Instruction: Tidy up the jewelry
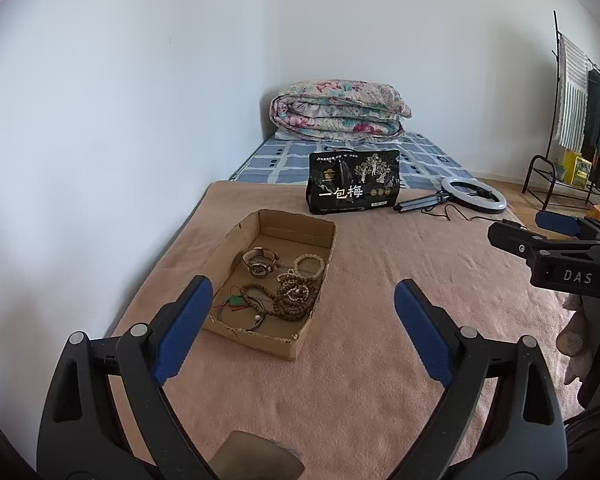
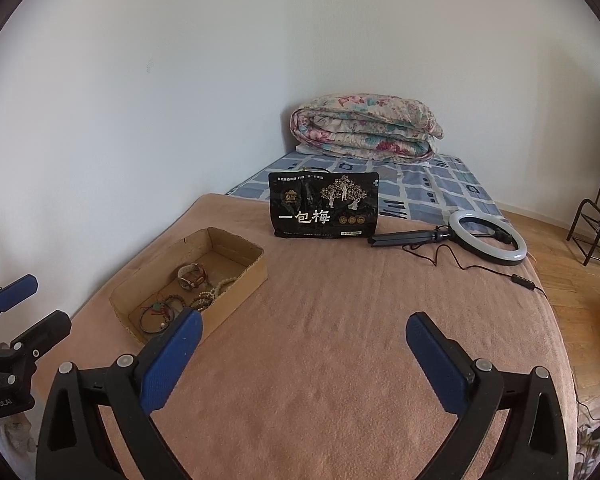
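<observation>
A shallow cardboard box (image 1: 324,240) (image 2: 244,284) lies on the pink blanket near the wall. Inside it lie a wristwatch (image 1: 260,261) (image 2: 192,275), a cream bead bracelet (image 1: 310,265), brown prayer beads (image 1: 296,296) (image 2: 204,300) and thin bangles with a green charm (image 1: 240,304) (image 2: 156,312). My left gripper (image 1: 304,300) hangs above the blanket just short of the box, open, nothing between its blue pads. My right gripper (image 2: 304,334) stands open to the right of the box, also with nothing in it. Each gripper shows at the edge of the other's view.
The pink blanket (image 1: 380,280) covers the near part of a bed beside a white wall. A black snack bag (image 1: 354,182) (image 2: 325,206) stands behind the box. A ring light on a folded tripod (image 1: 474,194) (image 2: 488,236) lies with its cable at the right. A folded floral quilt (image 1: 340,110) lies far back; a clothes rack (image 1: 580,120) stands on the right.
</observation>
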Demonstrator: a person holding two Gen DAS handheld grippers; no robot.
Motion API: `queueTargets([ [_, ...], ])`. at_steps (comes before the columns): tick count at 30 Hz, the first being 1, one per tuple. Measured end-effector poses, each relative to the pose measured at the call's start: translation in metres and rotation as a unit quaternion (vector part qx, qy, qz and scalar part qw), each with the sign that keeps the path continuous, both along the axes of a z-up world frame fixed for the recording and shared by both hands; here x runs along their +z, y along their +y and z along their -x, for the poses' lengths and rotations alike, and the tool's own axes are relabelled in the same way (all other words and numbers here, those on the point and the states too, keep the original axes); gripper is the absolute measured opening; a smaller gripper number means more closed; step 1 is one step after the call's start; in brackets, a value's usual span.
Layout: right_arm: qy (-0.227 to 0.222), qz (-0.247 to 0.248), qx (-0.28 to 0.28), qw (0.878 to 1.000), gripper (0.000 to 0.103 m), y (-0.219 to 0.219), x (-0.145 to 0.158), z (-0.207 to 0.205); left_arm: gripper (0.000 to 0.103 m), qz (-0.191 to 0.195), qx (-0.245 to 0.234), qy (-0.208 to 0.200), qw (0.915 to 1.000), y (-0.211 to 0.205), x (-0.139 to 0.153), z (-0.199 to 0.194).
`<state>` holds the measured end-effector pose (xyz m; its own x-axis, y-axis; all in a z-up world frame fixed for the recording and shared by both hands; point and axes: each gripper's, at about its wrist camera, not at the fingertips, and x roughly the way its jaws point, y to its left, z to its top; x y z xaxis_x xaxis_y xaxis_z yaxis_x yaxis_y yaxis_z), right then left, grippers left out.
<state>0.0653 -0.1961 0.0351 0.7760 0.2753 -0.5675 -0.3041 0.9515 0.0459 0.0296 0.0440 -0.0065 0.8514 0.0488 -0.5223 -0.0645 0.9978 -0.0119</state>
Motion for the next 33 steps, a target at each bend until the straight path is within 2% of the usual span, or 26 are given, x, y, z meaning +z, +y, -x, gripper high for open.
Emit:
queueTargets([
  [2, -0.001, -0.003, -0.001, 1.0, 0.103, -0.002, 0.0, 0.002, 0.095, 0.002, 0.001, 0.0, 1.0, -0.001, 0.002, 0.004],
  [6, -0.002, -0.003, 0.0, 1.0, 0.103, -0.003, 0.0, 0.003, 0.102, 0.004, 0.008, -0.004, 0.9999, -0.001, 0.005, 0.009],
  [33, 0.001, -0.009, -0.012, 1.0, 0.103, -0.009, -0.002, 0.007, 0.103, -0.008, 0.019, -0.007, 0.9998, -0.003, 0.008, 0.015],
])
